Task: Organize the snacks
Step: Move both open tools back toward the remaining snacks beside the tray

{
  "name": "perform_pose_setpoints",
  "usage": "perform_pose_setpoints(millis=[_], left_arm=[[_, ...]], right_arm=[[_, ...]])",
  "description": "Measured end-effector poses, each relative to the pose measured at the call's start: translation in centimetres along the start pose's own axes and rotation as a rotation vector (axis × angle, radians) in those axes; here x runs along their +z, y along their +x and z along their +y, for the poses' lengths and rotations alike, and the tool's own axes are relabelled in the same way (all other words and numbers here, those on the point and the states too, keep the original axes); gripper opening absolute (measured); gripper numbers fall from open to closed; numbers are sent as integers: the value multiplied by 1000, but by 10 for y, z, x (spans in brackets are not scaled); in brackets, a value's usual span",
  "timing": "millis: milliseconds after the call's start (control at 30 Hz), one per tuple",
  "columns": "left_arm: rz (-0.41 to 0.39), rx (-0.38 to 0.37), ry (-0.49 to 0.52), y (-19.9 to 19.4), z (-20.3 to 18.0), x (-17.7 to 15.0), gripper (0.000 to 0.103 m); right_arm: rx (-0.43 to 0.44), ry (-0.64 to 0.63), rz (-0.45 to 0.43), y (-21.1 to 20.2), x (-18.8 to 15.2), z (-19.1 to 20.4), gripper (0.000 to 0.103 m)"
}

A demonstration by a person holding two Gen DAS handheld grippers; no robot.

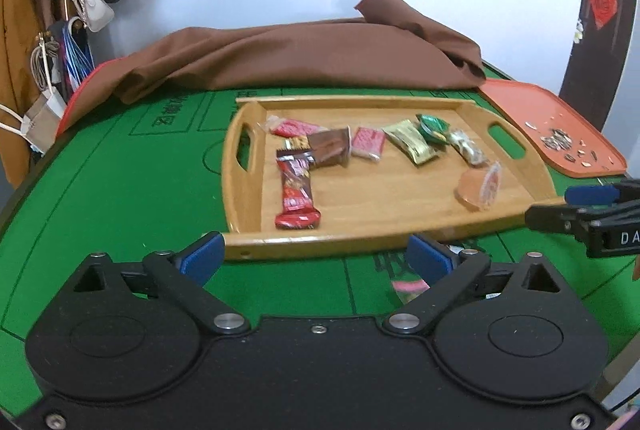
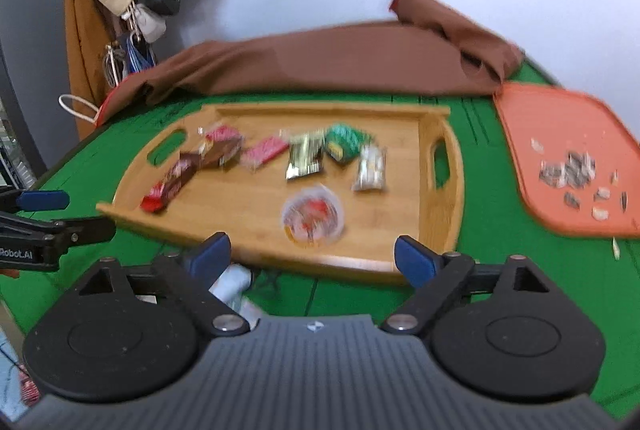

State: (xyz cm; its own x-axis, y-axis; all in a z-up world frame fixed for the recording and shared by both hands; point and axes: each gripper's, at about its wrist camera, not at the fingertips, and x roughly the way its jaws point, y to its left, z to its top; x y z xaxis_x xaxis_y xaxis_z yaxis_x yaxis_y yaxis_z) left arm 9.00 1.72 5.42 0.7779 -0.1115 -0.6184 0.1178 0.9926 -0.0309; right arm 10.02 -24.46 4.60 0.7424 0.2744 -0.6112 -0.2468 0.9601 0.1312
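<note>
The round green felt worktop (image 1: pixel 120 190) carries a big bamboo tray with cut-out handles (image 1: pixel 248 230) dead centre, probably as the collecting spot, since the wrapped snacks sit on it in a loose row: a red chocolate bar (image 1: pixel 296 194), pink packets, a gold one, a green one, plus a clear jelly cup (image 2: pixel 313 216) alone near the front edge. The orange plastic tray (image 1: pixel 560 118) off to the side just holds seed shells, so that's likely the rubbish corner. Both the left claw (image 1: pixel 316 258) and the right claw (image 2: pixel 312 258) hang spread wide with nothing between the blue pads, just short of the tray's near rim.

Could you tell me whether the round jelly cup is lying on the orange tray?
No, the jelly cup lies in the wooden tray, apart from the orange tray.
</note>
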Motion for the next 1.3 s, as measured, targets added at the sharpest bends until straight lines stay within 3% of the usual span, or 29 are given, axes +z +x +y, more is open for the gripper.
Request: perform_pose_setpoints(millis=[200, 467, 833, 1000, 1133, 1300], left_arm=[[29, 14, -52, 5, 6, -7, 98], [53, 21, -72, 0, 6, -19, 98], [78, 25, -85, -7, -12, -31, 98], [84, 36, -81, -9, -20, -32, 98], [86, 17, -70, -5, -28, -34, 98], [103, -26, -35, 5, -37, -43, 98]], right_arm=[[5, 73, 67, 2, -10, -6, 93], [48, 55, 92, 2, -13, 1, 93], [131, -76, 99, -10, -32, 20, 93], [102, -152, 98, -9, -42, 29, 81], [14, -200, 95, -7, -52, 32, 77], [4, -137, 71, -7, -58, 27, 72]])
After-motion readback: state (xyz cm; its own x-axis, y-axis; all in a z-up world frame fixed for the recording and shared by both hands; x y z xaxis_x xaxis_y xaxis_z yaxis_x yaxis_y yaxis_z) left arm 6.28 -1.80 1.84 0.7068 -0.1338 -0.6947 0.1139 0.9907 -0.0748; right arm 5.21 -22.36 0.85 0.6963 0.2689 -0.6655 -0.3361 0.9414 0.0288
